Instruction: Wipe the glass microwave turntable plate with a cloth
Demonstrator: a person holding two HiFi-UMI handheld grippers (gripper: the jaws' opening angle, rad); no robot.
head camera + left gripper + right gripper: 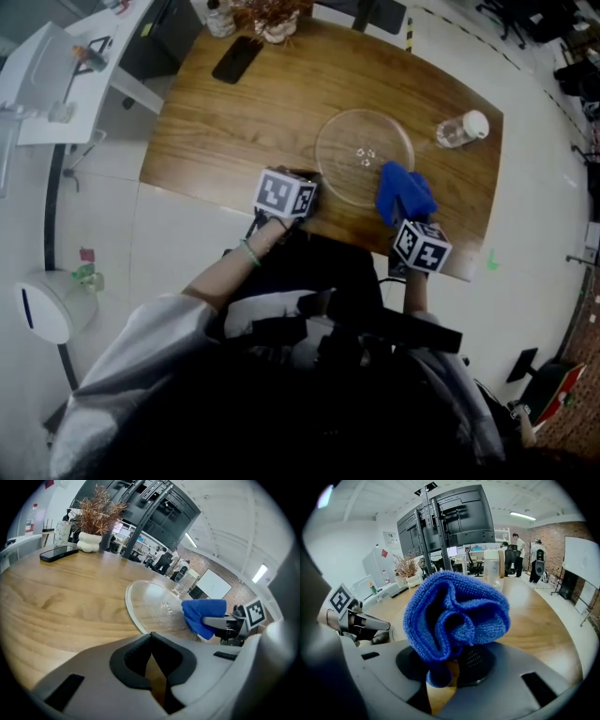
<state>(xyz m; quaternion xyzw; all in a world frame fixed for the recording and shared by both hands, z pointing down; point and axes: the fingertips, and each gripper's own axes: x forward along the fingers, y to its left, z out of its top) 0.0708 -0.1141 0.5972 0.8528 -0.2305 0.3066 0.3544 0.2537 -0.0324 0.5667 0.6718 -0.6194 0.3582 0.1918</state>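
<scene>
The round glass turntable plate (364,157) lies flat on the wooden table (234,131); it also shows in the left gripper view as the plate (152,604). My right gripper (405,214) is shut on a bunched blue cloth (402,192), held at the plate's near right rim. From the right gripper's own camera the cloth (454,616) fills the middle and hides the plate. My left gripper (305,178) rests at the plate's near left edge, shut with nothing between its jaws (151,660).
A clear plastic bottle (461,129) lies at the table's right end. A black phone (236,58) and a dried-plant pot (274,21) sit at the far side. The table's near edge runs just under both grippers.
</scene>
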